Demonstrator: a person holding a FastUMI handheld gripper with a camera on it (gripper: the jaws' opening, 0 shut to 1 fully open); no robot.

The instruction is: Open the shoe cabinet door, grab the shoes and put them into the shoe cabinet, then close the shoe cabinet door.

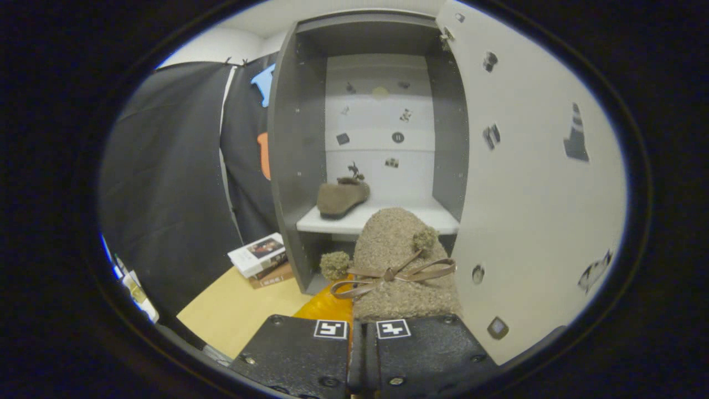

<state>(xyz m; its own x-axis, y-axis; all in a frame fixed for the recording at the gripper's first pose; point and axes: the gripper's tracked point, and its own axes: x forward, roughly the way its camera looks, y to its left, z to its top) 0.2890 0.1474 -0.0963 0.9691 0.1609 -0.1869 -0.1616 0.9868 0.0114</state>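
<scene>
Tongs clamped on shoe, cabinet just beyond

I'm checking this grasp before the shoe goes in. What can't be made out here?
- Gripper fingertips: hidden under the held shoe, so the grip point is unseen.
- Cabinet space below the shelf: blocked by that shoe.
- Stickers on the door: too small and distorted.

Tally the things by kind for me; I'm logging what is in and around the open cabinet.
Shoes: 2, one on the cabinet shelf, one held by the gripper, the fuzzy shoe
Cabinets: 1, the shoe cabinet, door open
Stacked books: 2
Total: 5
</scene>
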